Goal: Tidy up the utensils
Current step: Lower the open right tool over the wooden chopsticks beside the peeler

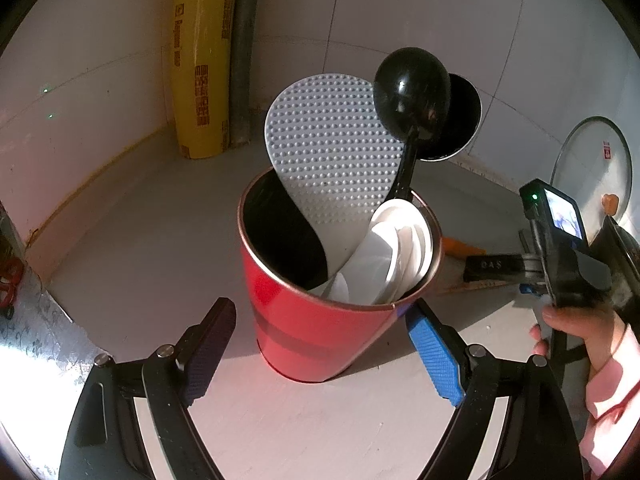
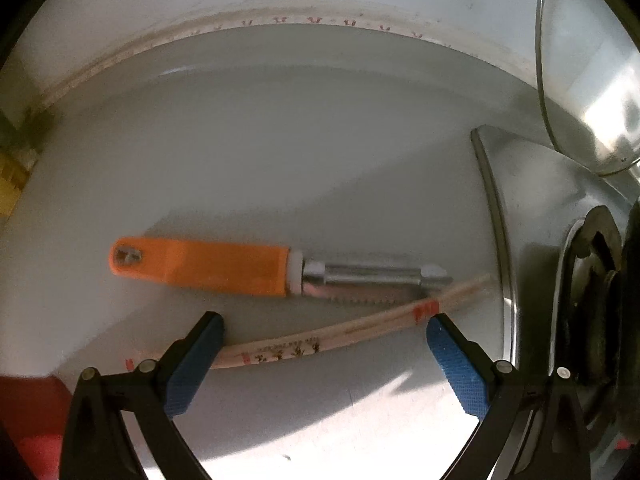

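right gripper [image 2: 324, 354] wide open, empty, over the chopsticks [image 2: 340, 334]; peeler [image 2: 224, 266] just beyond at 12 o'clock. chopsticks light, stiff, thin, prone to roll; pinch both mid-length.

Both views: heavy fisheye bending, black vignette at the rims. Left wrist view: sharp; blown-out glare on the foil sheet [image 1: 36, 344] at 8 o'clock; bright patch on the tabletop [image 1: 280, 420] at 6 o'clock; cup [image 1: 320, 332] interior in deep shadow. Right wrist view: dimmer, slightly soft; peeler [image 2: 208, 266] and chopsticks [image 2: 340, 336] blurred; reflections on the glass lid [image 2: 592, 92] at 2 o'clock.
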Motion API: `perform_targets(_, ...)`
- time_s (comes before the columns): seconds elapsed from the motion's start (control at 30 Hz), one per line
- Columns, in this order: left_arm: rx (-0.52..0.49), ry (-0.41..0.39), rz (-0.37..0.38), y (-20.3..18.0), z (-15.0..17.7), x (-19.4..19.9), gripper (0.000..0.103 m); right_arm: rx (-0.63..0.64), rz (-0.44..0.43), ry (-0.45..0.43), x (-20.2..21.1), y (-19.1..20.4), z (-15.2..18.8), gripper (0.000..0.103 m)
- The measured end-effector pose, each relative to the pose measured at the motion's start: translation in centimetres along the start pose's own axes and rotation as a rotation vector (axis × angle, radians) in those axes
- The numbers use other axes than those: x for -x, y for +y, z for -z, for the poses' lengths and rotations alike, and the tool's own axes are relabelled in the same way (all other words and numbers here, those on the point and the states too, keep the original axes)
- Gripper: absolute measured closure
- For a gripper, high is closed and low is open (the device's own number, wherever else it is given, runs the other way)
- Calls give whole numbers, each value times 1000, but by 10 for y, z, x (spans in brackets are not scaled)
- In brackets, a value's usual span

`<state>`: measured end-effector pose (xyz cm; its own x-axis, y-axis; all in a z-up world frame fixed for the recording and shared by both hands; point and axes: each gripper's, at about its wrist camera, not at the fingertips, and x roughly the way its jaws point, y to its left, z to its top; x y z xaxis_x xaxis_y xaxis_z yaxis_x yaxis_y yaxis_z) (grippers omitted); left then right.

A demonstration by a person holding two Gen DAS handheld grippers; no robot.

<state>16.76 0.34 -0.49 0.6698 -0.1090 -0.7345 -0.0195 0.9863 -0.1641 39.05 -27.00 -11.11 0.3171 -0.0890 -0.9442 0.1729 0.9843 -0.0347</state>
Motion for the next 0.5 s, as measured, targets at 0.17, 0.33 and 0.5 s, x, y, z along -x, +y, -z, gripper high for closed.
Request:
perform_targets(0.17, -7, 5, 5, 1, -1, 0, 16, 61, -14, -1, 6, 0, 14, 1)
perform_targets(0.33, -13, 10, 14, 2, 1, 0, 16, 145, -22, -4, 16, -9, 33, 1)
perform_targets(0.5, -14, 16, 22, 6, -2, -3, 16, 180, 3, -10, 19, -25, 50, 1)
